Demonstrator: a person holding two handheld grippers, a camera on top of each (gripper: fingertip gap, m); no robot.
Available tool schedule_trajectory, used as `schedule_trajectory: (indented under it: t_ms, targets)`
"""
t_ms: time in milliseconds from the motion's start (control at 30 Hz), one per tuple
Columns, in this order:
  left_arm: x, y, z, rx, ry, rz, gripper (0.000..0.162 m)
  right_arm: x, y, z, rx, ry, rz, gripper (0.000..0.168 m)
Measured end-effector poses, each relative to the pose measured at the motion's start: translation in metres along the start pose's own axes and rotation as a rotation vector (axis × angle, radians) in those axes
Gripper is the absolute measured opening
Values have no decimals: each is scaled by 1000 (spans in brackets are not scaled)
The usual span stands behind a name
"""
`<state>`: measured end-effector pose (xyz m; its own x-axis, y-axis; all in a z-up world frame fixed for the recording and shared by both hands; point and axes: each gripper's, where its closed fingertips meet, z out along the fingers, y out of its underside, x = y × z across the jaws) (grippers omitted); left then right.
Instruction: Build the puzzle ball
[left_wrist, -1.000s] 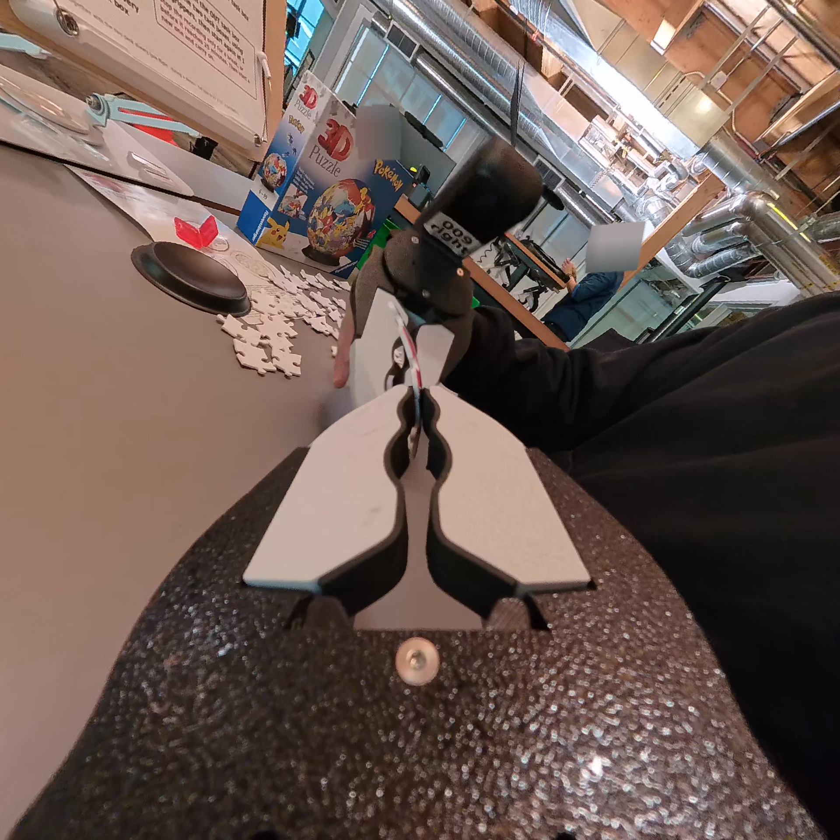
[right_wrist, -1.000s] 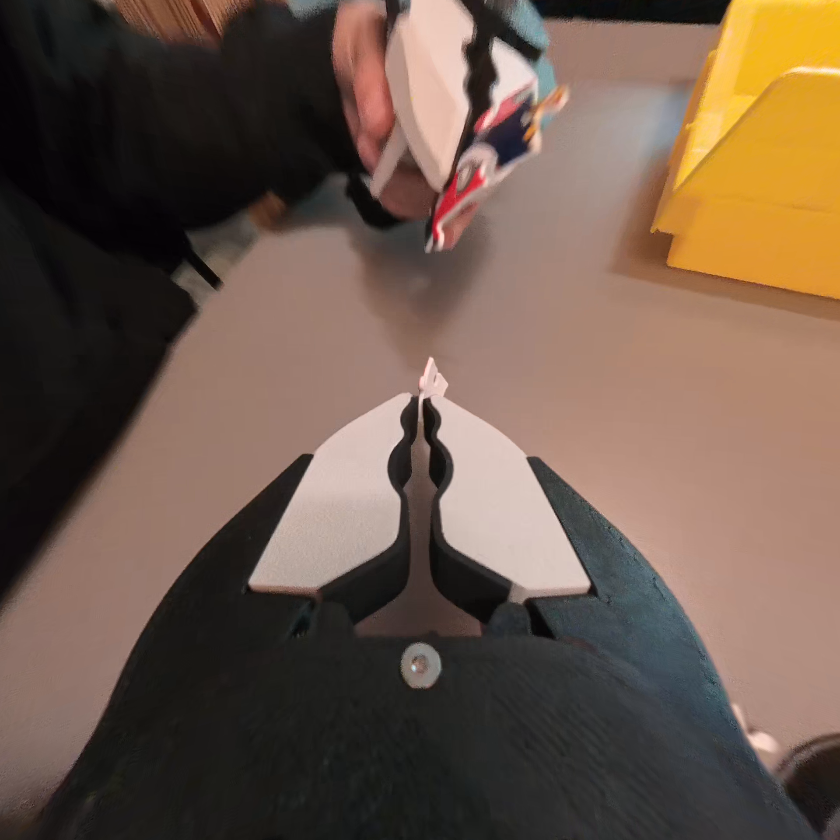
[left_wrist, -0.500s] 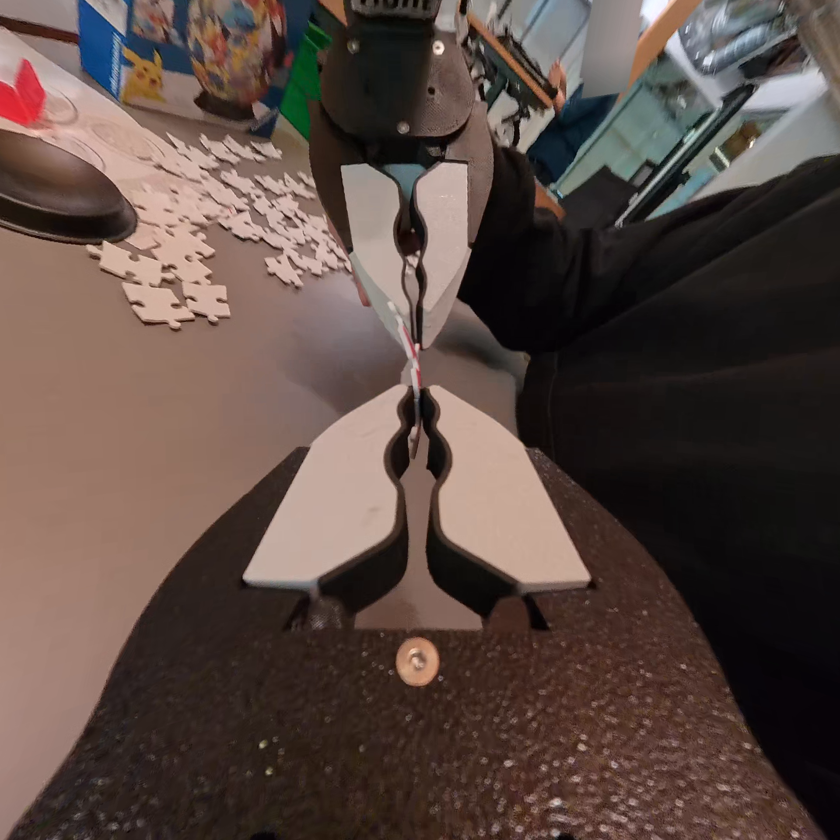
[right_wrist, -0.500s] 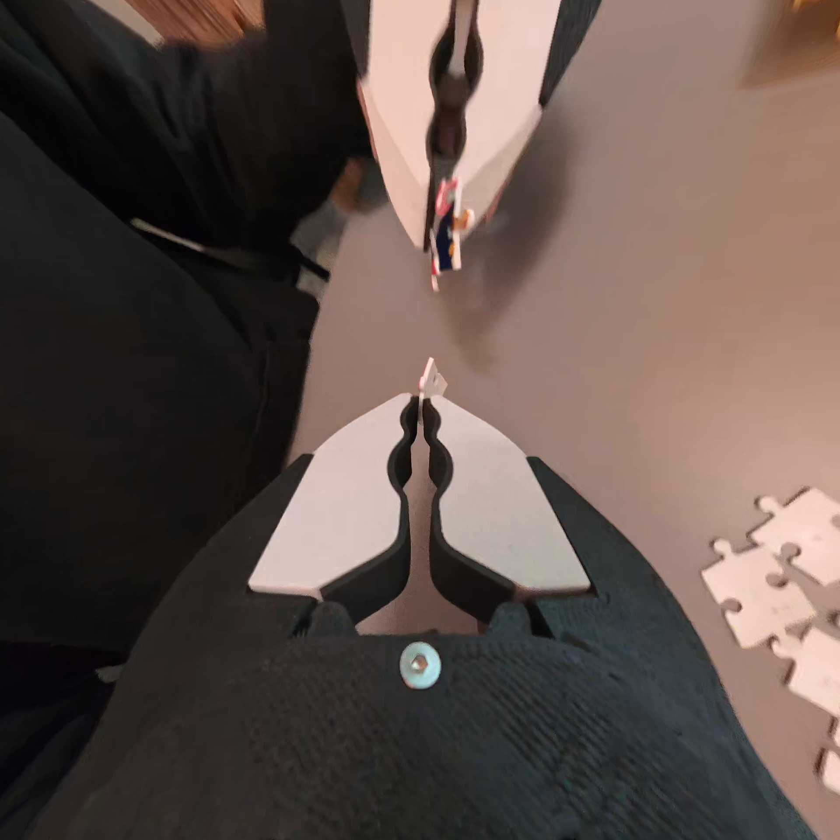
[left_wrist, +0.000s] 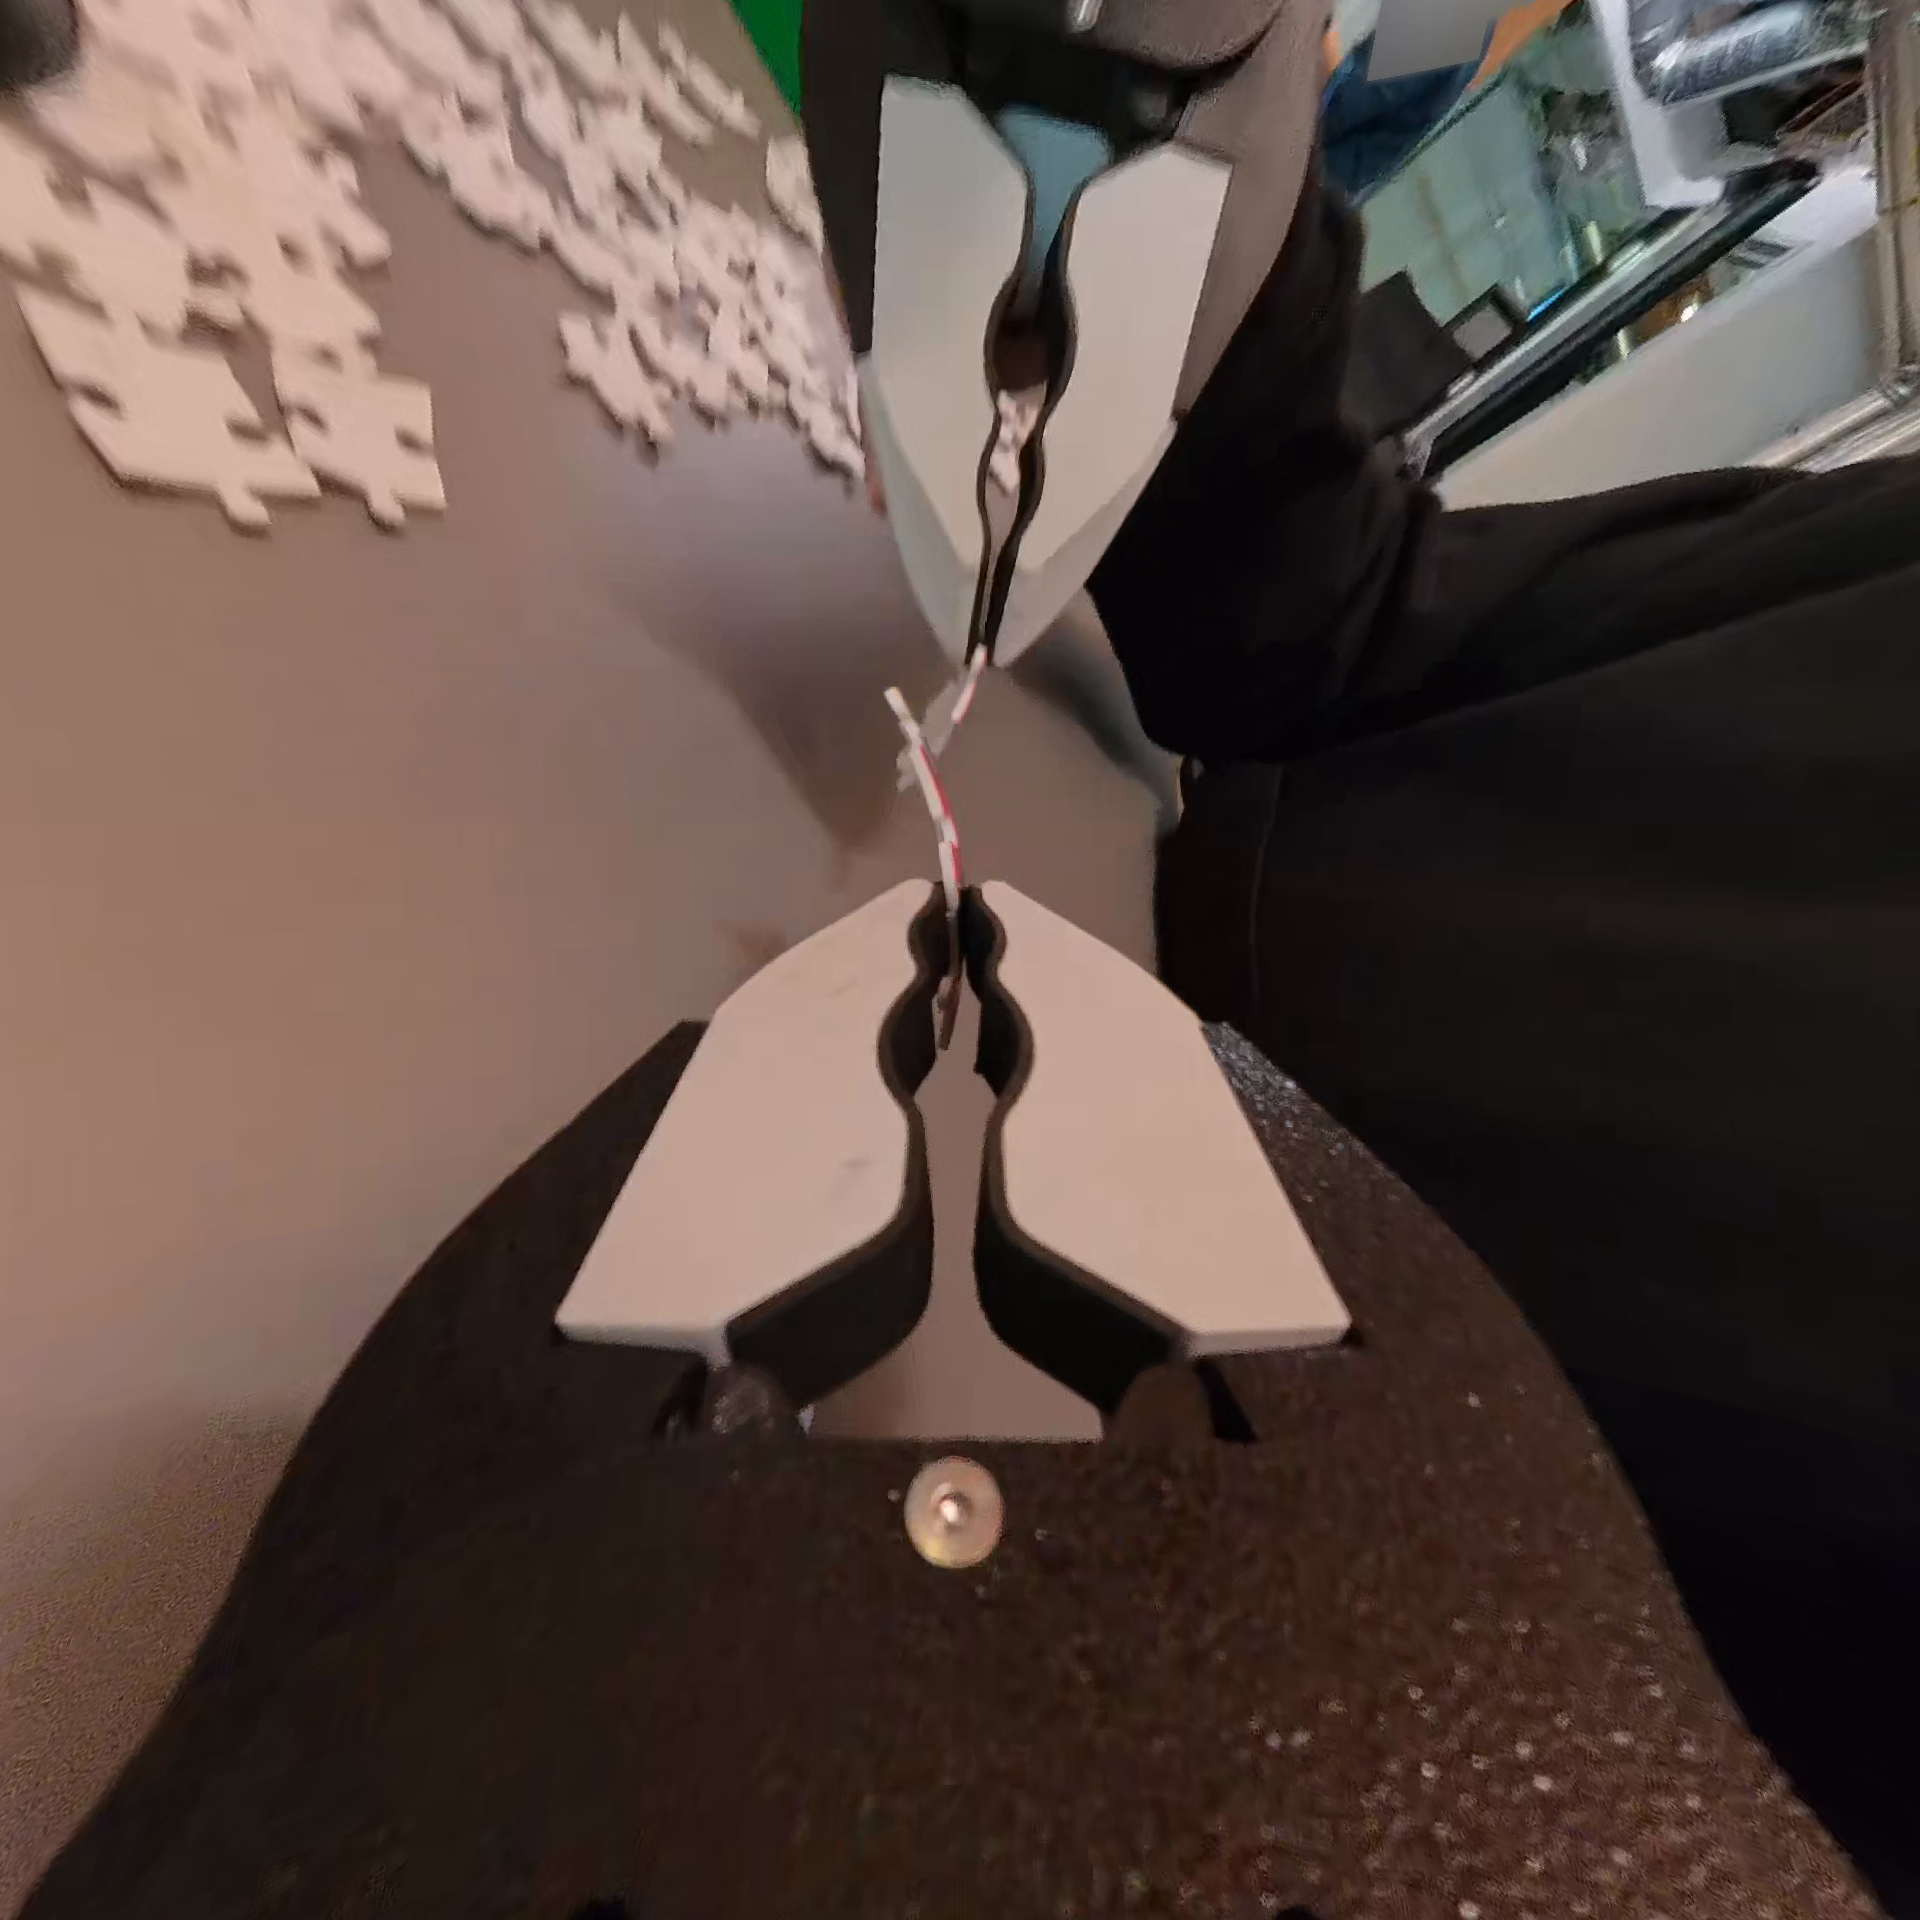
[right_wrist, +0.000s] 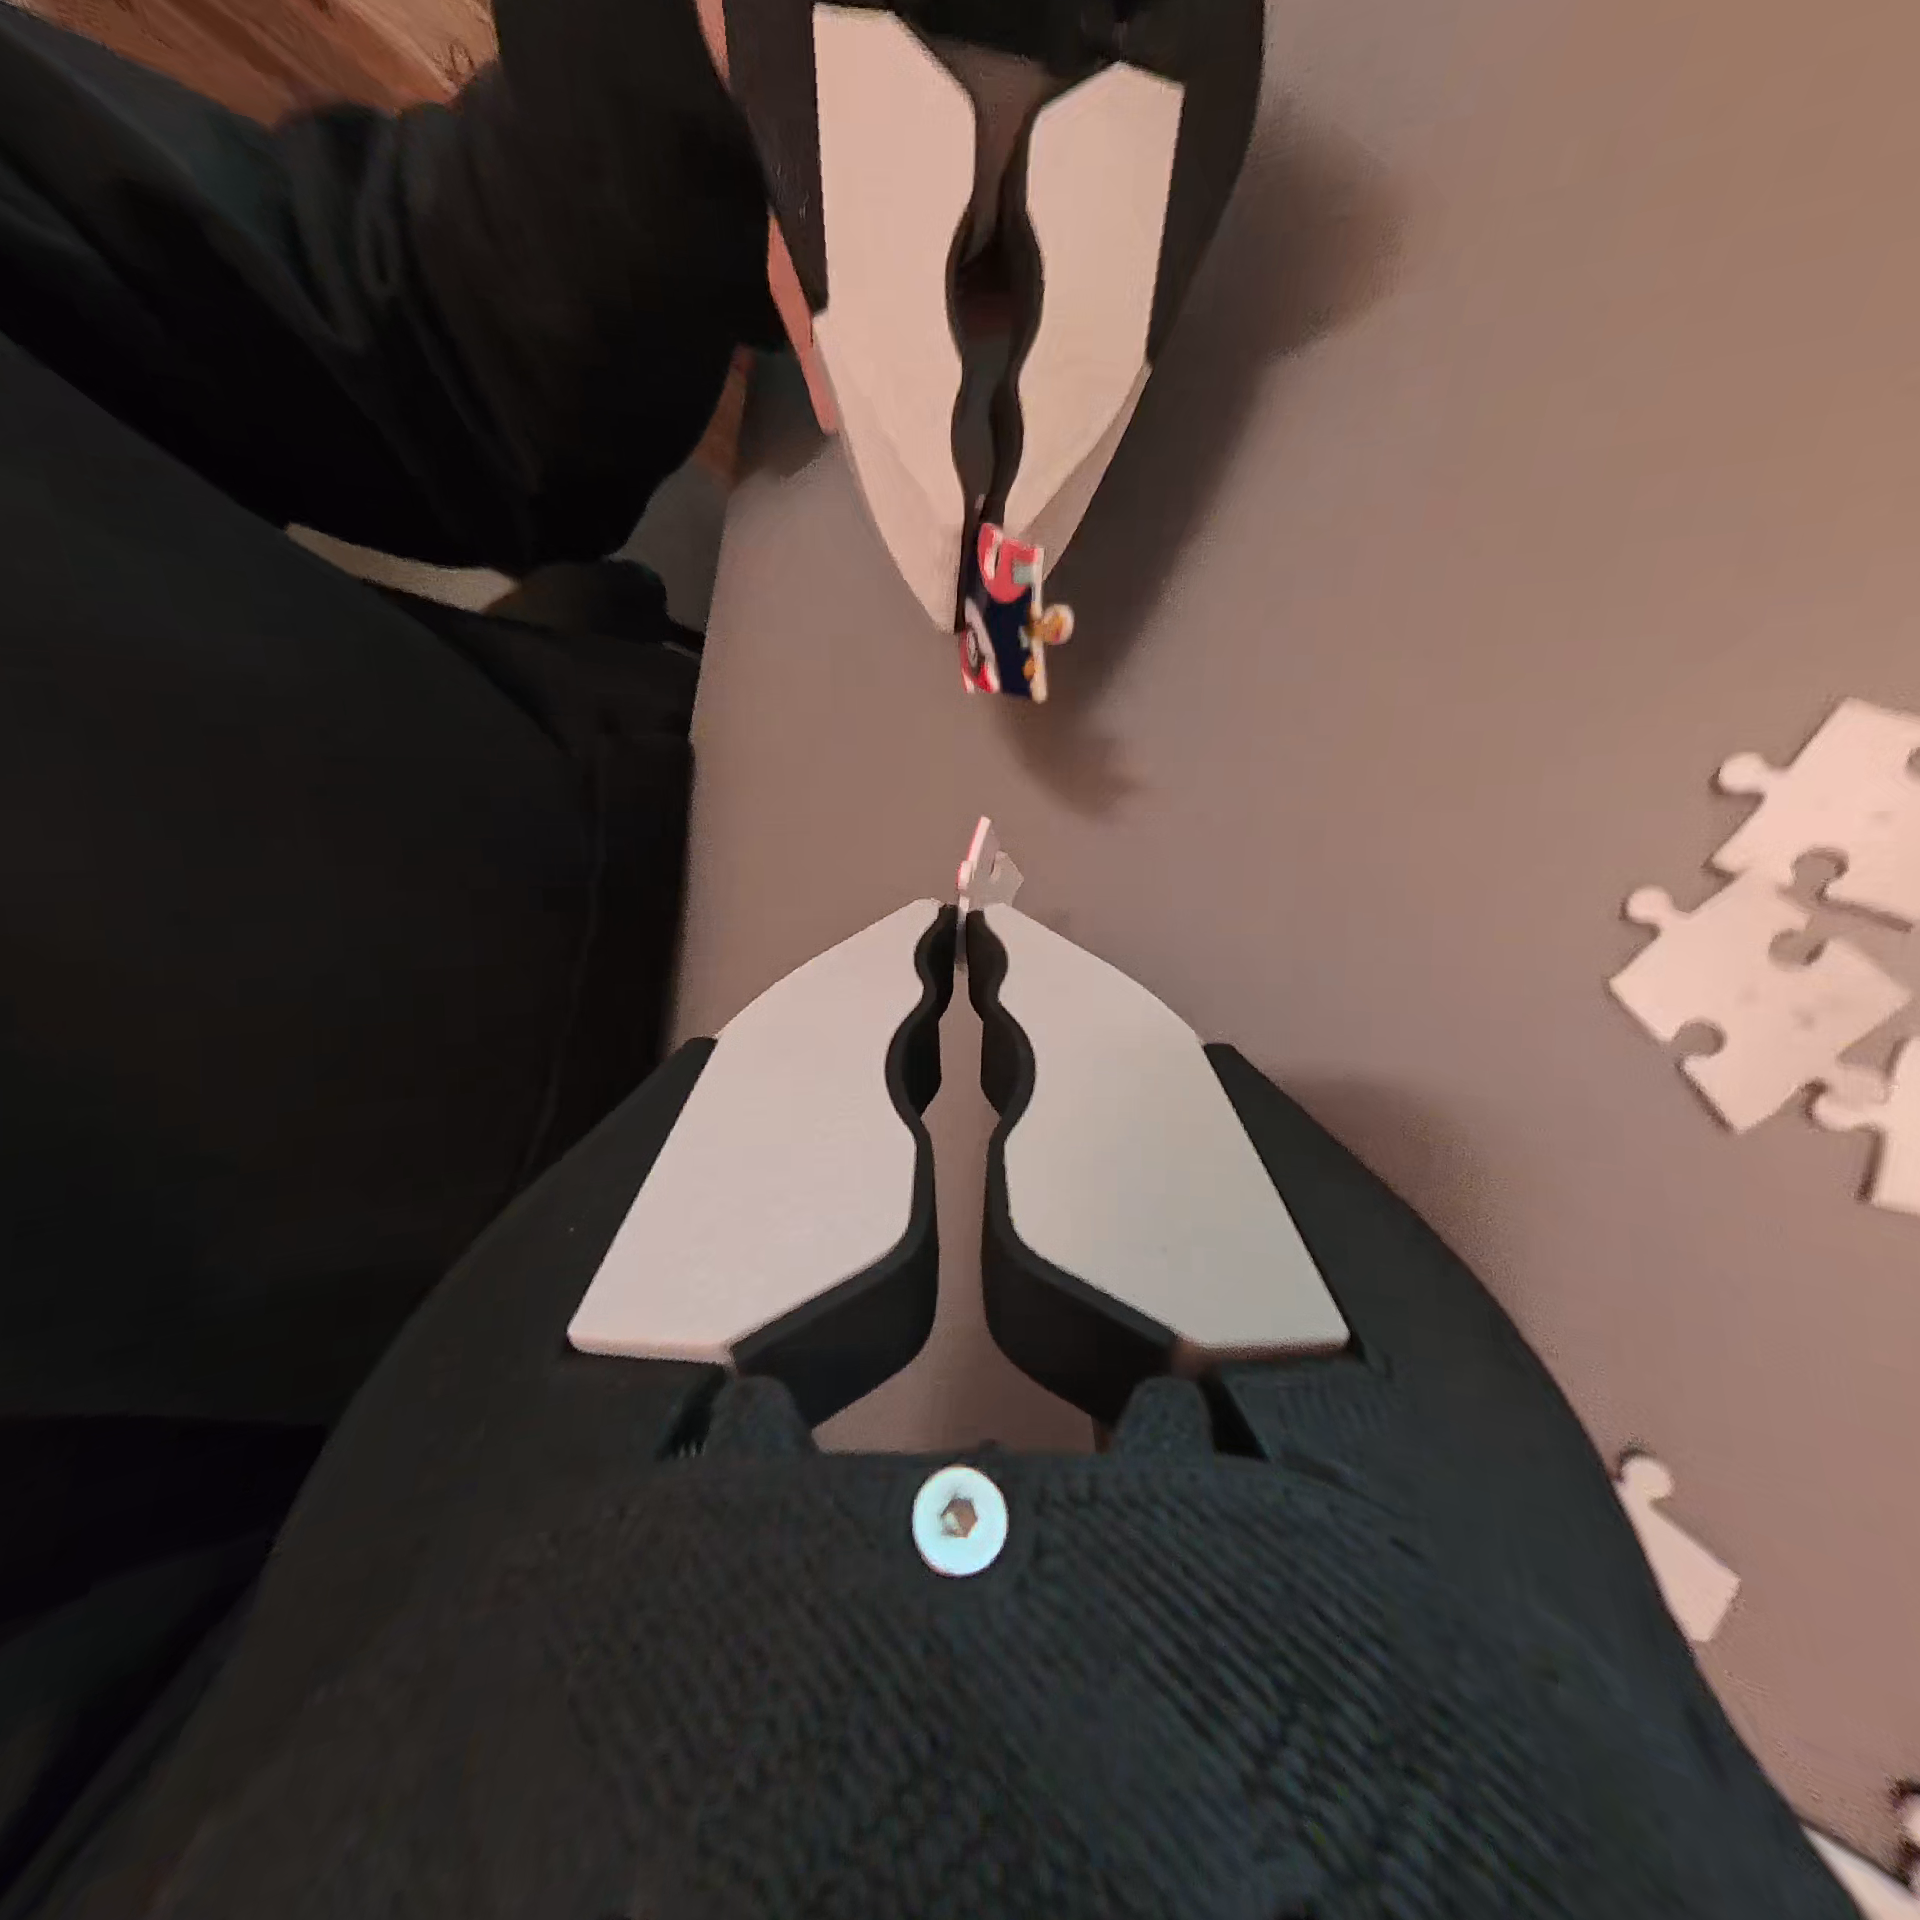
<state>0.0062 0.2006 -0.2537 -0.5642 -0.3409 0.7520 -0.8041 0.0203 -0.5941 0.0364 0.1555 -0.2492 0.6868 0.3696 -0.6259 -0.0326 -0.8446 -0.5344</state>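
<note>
My left gripper (left_wrist: 958, 891) is shut on a joined strip of puzzle pieces (left_wrist: 933, 792), seen edge-on with red and white showing. My right gripper (right_wrist: 958, 912) is shut on a single small puzzle piece (right_wrist: 985, 871) that sticks out past its tips. The two grippers face each other tip to tip above the grey table. In the left wrist view the right gripper (left_wrist: 982, 657) points down at me, and its piece (left_wrist: 954, 709) meets the far end of my strip. In the right wrist view the left gripper (right_wrist: 971, 608) holds the coloured pieces (right_wrist: 1008, 623), a short gap away.
Several loose white puzzle pieces (left_wrist: 343, 343) lie face down on the grey table (left_wrist: 312, 831) beyond and to the left. More loose pieces (right_wrist: 1787, 956) lie at the right in the right wrist view. The person's black sleeve and clothing (left_wrist: 1558, 935) fill the right side. The tips of one gripper are about 6 centimetres away from the tips of the other.
Both grippers have swung to face each other and closed the distance. The held pieces have come together tip to tip. Both grippers stayed shut on their pieces.
</note>
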Motion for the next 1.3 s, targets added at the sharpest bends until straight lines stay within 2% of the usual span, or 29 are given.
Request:
schedule_trajectory:
  t_ms: [133,267,500,633,800,1067,1300]
  targets:
    - [-8,14,17,-114,6,-55,2,1,15,3,23,-29,58,2]
    - [-22,13,22,-149,-50,-51,2,0,19,9,52,-35,55,2]
    - [-8,-7,24,-108,-77,232,2,6,21,11,40,-19,45,2]
    - [-3,-17,24,-42,-48,193,1,12,18,14,13,32,8,2]
    - [18,-27,22,78,36,277,1,8,-3,1,147,-12,14,2]
    - [52,-46,20,201,125,476,1,-20,-36,-25,415,-220,-3,2]
    - [47,-58,12,261,-24,558,1,-25,-40,-51,510,-129,-56,2]
